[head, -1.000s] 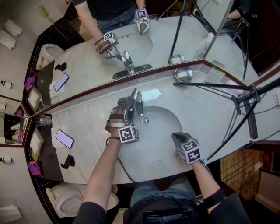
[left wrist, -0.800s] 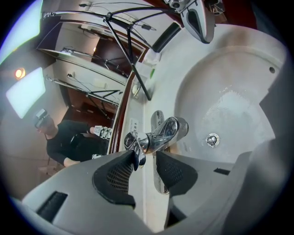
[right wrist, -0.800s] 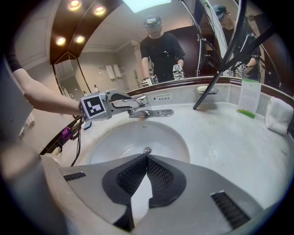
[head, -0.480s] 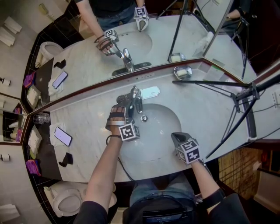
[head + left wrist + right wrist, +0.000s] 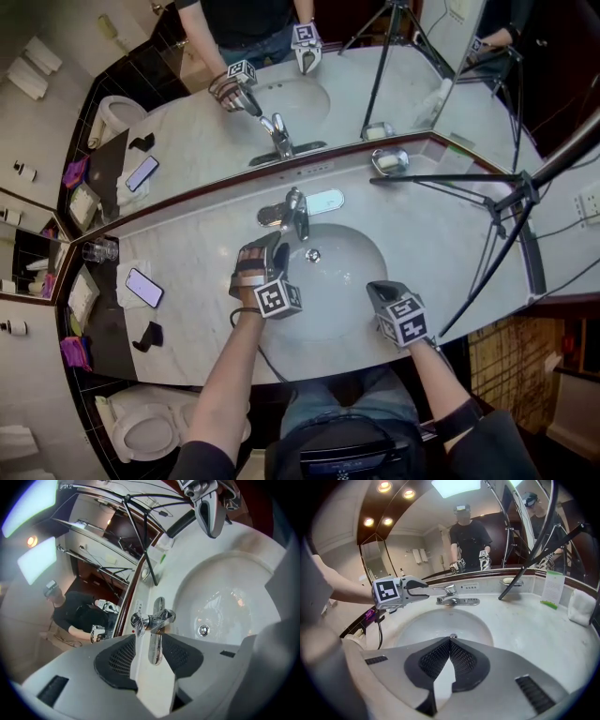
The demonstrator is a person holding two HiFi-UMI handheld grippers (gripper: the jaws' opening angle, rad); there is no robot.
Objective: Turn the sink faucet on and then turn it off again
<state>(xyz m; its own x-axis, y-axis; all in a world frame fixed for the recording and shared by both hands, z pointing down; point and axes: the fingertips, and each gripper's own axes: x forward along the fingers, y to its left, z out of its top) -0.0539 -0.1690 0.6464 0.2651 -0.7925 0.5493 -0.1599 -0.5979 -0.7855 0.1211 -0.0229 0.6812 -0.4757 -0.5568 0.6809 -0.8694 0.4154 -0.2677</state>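
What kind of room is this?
A bathroom, possibly a hotel's. A marble vanity holds a sink with a chrome faucet, a wide mirror runs behind it, and a toilet stands beside it.

Bathroom — sink (image 5: 352, 281), mirror (image 5: 192, 127), toilet (image 5: 150, 433)

The room was bright and evenly lit. In the right gripper view, warm ceiling spotlights (image 5: 384, 486) and a white light panel (image 5: 455, 486) blew out to glare. The chrome faucet (image 5: 155, 620) and wet basin (image 5: 225, 604) carried small glints. Both gripper views bowed heavily, with dark vignetted corners and soft foregrounds. The head view was sharp, with faint shadows.
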